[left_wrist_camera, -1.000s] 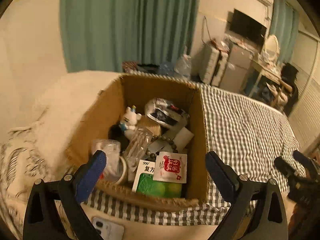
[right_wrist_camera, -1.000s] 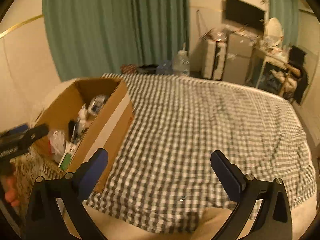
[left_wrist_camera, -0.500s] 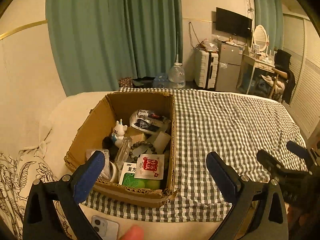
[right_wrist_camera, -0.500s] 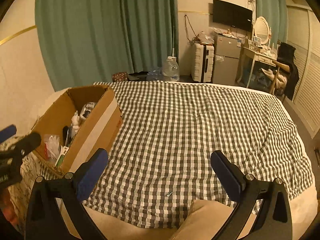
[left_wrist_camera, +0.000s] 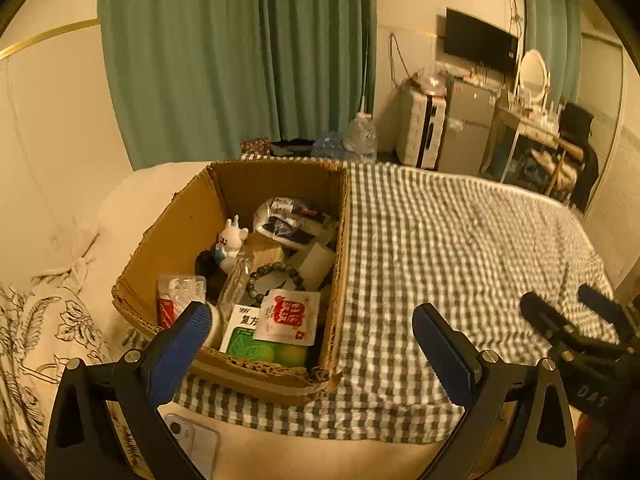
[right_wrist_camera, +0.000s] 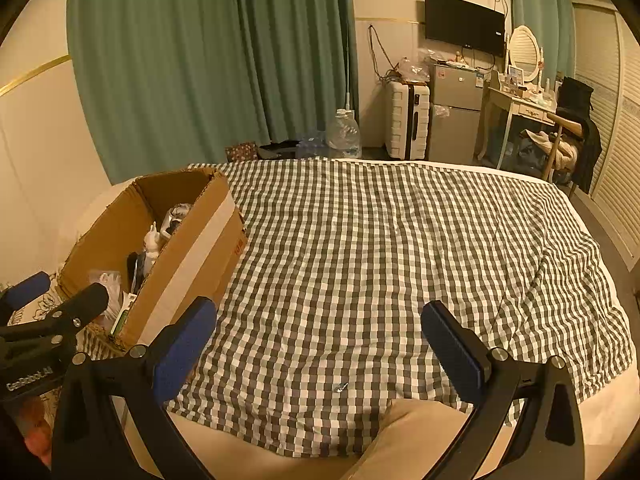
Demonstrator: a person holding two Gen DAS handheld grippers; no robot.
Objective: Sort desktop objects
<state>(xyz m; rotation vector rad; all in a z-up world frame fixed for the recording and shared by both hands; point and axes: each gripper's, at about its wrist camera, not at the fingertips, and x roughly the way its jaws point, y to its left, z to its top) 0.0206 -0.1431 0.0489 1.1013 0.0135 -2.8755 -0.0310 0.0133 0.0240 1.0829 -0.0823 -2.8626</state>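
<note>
The checked bed cover (right_wrist_camera: 380,272) lies bare to the right of the cardboard box (left_wrist_camera: 256,280), which holds the small things: a white toy figure (left_wrist_camera: 231,242), a bead bracelet (left_wrist_camera: 276,276), a red sachet (left_wrist_camera: 289,316). Both views have pulled back from the box over the last second (wider scene now). Left tongs (left_wrist_camera: 312,344) and right tongs (right_wrist_camera: 320,340) stand apart, empty; this fits sorting finished or pending.

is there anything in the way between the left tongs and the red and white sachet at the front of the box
Only the cardboard box's near wall, which rises between the open left tongs and the red and white sachet. The sachet lies uncovered on top of a green packet, so coming down over the rim looks unobstructed.
</note>
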